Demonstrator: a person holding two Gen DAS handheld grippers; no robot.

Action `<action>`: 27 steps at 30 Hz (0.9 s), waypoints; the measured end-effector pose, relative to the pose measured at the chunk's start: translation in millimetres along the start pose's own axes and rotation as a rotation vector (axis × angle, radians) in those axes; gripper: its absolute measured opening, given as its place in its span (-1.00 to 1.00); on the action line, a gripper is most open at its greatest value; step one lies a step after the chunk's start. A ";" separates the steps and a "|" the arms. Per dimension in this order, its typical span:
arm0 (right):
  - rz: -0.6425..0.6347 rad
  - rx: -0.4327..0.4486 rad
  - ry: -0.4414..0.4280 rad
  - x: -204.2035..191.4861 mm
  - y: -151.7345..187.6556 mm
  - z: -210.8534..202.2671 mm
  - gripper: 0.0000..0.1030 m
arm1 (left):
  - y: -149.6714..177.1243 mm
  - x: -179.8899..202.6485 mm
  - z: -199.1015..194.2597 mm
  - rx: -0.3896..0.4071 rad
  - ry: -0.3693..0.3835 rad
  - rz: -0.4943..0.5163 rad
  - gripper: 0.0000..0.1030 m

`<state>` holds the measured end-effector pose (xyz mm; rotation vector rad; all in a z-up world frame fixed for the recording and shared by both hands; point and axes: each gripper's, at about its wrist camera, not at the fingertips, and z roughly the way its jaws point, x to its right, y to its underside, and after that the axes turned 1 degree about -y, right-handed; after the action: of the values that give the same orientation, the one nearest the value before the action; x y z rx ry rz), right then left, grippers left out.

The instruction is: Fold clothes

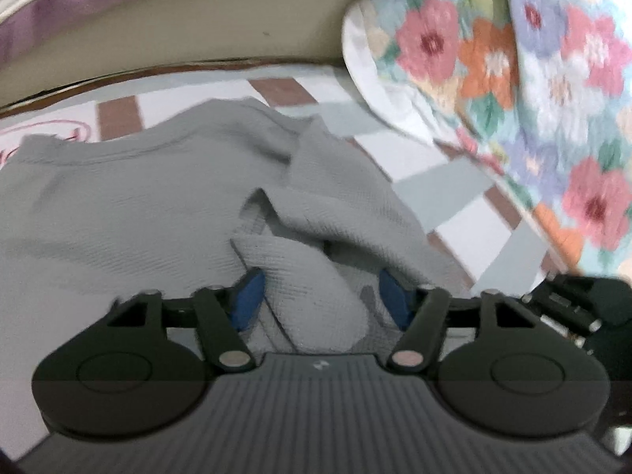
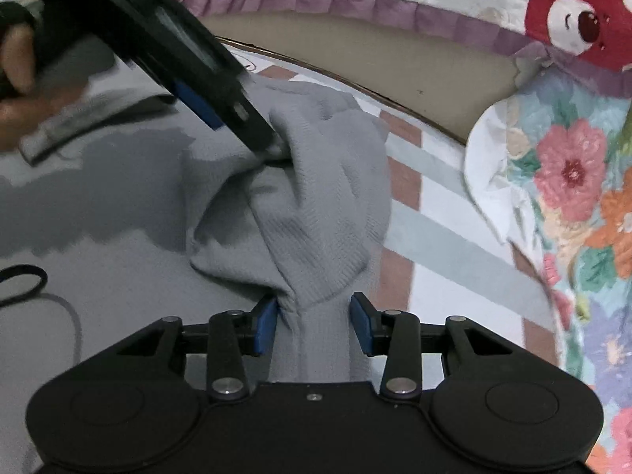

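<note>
Right hand-held gripper (image 2: 314, 322) parted around grey sweater (image 2: 308, 197) sleeve, running lengthwise away; left hand-held gripper (image 1: 320, 296) unclear.

Bed sheet (image 1: 442, 189): checked, spread over the bed. Floral quilt (image 2: 572, 166): heaped at the bed's right edge. Purple-frilled coverlet (image 2: 355, 4): draped beyond the far edge.

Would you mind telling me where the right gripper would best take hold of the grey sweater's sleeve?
Probably at the bunched sleeve end, which already lies between the right gripper's open blue pads. Come from the near side, along the sleeve: there the cloth gathers into a narrow ridge, while the left gripper occupies the fold further up the grey sweater.
</note>
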<state>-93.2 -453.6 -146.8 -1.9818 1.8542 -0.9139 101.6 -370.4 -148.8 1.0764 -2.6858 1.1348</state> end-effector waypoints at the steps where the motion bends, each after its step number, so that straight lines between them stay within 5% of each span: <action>1: -0.009 0.004 0.004 -1.6 -0.1 1.1 -0.16 | 1.1 0.7 -3.5 0.019 -0.006 0.012 -0.96; 3: -0.019 0.010 0.039 0.2 3.7 -1.0 -0.38 | 3.7 -1.0 -27.9 0.128 0.000 0.019 -0.96; 4: -0.022 0.013 0.058 1.6 6.0 -2.5 -0.79 | 4.8 -1.9 -43.4 0.188 0.005 0.024 -0.96; 8: 0.189 0.064 0.113 36.2 11.0 -13.2 -0.80 | 18.0 -2.8 -99.0 0.360 0.050 0.051 -0.93; 12: 0.416 0.060 0.091 63.8 21.2 -9.3 -0.80 | 45.6 5.0 -101.1 0.247 0.020 0.130 -0.93; 17: 0.529 0.015 0.090 69.8 32.3 -5.2 -0.72 | 68.5 -16.8 -81.7 0.047 -0.011 0.019 -0.93; 20: 0.569 0.000 0.135 78.8 33.9 -8.3 -0.30 | 71.0 -20.7 -88.0 0.053 -0.017 0.023 -0.92; 24: 0.591 -0.049 0.173 83.9 26.8 -17.2 -0.26 | 67.5 -14.6 -96.2 0.091 0.035 0.018 -0.78; 27: 0.527 -0.207 0.184 79.1 8.9 -17.6 -0.20 | 65.0 -5.1 -91.4 0.089 0.070 0.018 -0.37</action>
<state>-112.8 -527.5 -118.4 -1.4127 2.4909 -0.7836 45.3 -276.6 -123.5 1.0059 -2.6206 1.2814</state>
